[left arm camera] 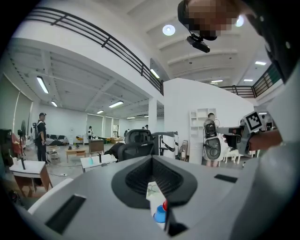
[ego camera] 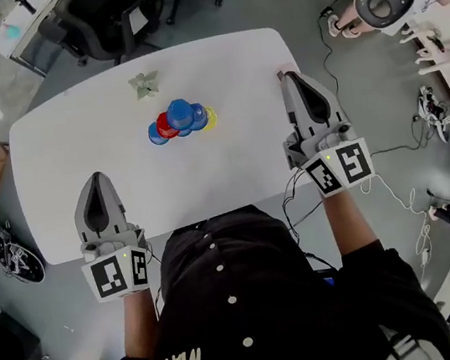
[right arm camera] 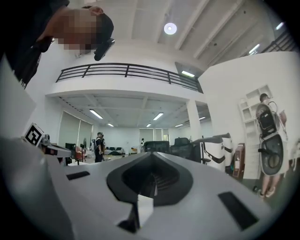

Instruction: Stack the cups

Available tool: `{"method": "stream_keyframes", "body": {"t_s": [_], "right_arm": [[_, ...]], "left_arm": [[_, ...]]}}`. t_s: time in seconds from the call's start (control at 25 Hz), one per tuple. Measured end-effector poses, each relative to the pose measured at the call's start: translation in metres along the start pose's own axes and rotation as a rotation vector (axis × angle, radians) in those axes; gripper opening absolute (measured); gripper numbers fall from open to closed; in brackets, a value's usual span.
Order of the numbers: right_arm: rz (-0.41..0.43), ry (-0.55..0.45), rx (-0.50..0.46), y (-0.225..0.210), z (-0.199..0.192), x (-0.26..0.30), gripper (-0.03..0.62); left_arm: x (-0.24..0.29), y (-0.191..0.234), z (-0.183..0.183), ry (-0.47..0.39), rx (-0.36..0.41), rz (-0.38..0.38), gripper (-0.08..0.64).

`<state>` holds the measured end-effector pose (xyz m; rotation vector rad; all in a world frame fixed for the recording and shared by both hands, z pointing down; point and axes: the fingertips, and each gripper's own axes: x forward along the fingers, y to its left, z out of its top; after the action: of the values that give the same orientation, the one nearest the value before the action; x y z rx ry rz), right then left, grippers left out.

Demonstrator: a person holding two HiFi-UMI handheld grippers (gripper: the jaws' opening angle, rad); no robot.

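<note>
Centrally cups (ego camera: 179,121) cluster on table (ego camera: 77,156)

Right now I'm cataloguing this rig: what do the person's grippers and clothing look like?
The left gripper and right gripper are grey tapered shells with dark insets, each backed by a cube of black-and-white square markers. Cables trail from the right one. The top worn is black with white studs.
</note>
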<state>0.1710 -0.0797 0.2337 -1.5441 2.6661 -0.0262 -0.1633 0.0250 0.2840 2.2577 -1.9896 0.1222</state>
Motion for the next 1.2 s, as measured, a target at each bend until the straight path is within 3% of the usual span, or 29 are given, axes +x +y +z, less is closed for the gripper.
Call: {"method": "stream_keyframes", "body": {"t_s": [0.4, 1.2], "right_arm": [[-0.092, 0.019, -0.055, -0.016, -0.006, -0.054, 0.003], [-0.114, 0.007, -0.110, -0.017, 0.009, -0.084, 0.003]], "left_arm": [[-0.020, 0.009, 0.022, -0.078, 0.045, 0.029, 0.011], [-0.057, 0.001, 0.028, -0.118, 0.050, 0.047, 0.011]]}}
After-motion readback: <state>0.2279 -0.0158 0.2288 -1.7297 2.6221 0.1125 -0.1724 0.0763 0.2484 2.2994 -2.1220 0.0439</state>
